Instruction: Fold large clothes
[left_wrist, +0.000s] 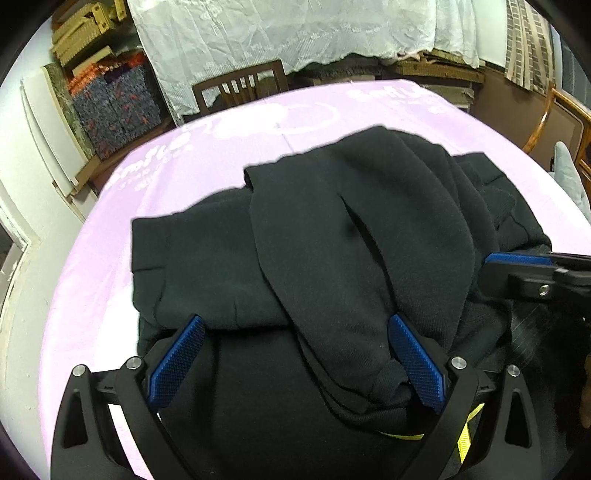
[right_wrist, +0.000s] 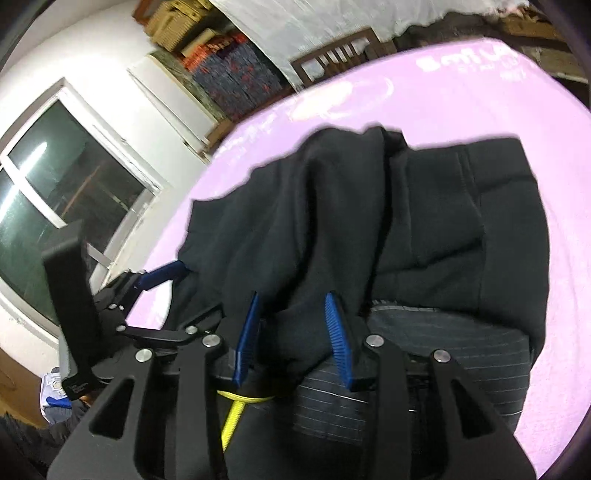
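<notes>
A large black garment (left_wrist: 332, 229) lies crumpled and partly folded on the pink table cover (left_wrist: 110, 277). My left gripper (left_wrist: 295, 362) is open wide at the near edge, its blue pads (left_wrist: 177, 362) on either side of a sleeve cuff (left_wrist: 384, 384) without pinching it. In the right wrist view the black garment (right_wrist: 406, 221) is bunched between the close-set blue pads (right_wrist: 338, 339) of my right gripper (right_wrist: 293, 339), which is shut on it. Dark pinstriped fabric (right_wrist: 424, 350) shows under the bunch. The right gripper (left_wrist: 517, 266) reaches in from the right; the left gripper (right_wrist: 159, 277) appears at the left.
A yellow strap (right_wrist: 232, 410) hangs near the grippers. Beyond the table stand a wooden chair (left_wrist: 240, 85), a white lace cloth (left_wrist: 295, 33) and stacked boxes (left_wrist: 110, 99). A window (right_wrist: 55, 184) is at the left. Bare pink cover (right_wrist: 480, 92) lies beyond the garment.
</notes>
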